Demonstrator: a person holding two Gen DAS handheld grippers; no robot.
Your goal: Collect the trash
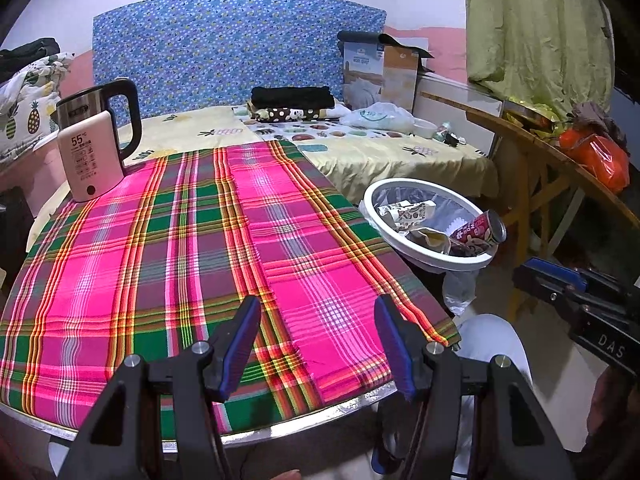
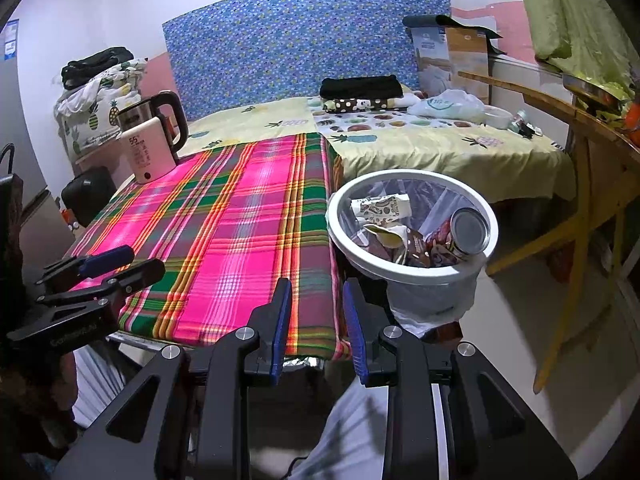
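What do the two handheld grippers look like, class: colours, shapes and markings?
The left gripper and right gripper share one design: black angular frames with triangular cut-outs, silver round bolts, and blue ribbed pads lining each finger. White lettering marks their sides, partly unreadable.

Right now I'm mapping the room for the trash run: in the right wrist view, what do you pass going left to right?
Left gripper → kettle → plaid tablecloth → right gripper → trash bin holding a can → wooden table.
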